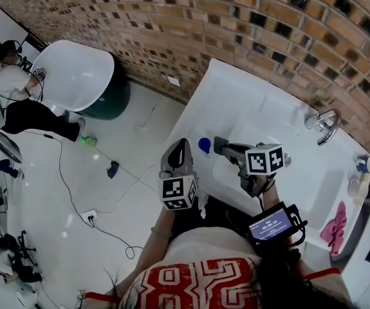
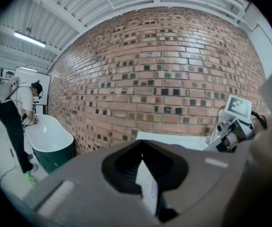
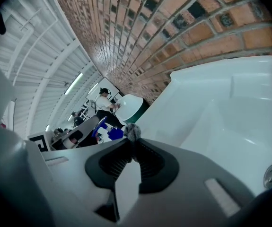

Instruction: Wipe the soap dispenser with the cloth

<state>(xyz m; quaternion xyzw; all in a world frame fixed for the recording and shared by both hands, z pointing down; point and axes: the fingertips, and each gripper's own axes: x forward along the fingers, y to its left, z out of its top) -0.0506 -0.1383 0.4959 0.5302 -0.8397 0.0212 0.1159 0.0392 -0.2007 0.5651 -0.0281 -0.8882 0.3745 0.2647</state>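
Note:
The pink cloth (image 1: 334, 227) lies crumpled on the white counter's near right end. A small white bottle with a dark top, apparently the soap dispenser (image 1: 363, 165), stands at the far right corner by the wall. Both are well right of the grippers. My left gripper (image 1: 178, 147) is shut and empty; it hangs off the counter's left edge and points at the brick wall (image 2: 164, 79). Held over the basin's left part, my right gripper (image 1: 219, 145) points left, shut on nothing. A small blue object (image 1: 204, 145) shows between the two tips. Neither gripper view shows the cloth or the dispenser.
A chrome faucet (image 1: 324, 125) stands behind the sink basin (image 1: 287, 172), whose drain (image 3: 270, 175) shows. To the left, a person (image 1: 17, 102) bends over a white tub (image 1: 75, 76). Cables and a socket (image 1: 89, 217) lie on the floor.

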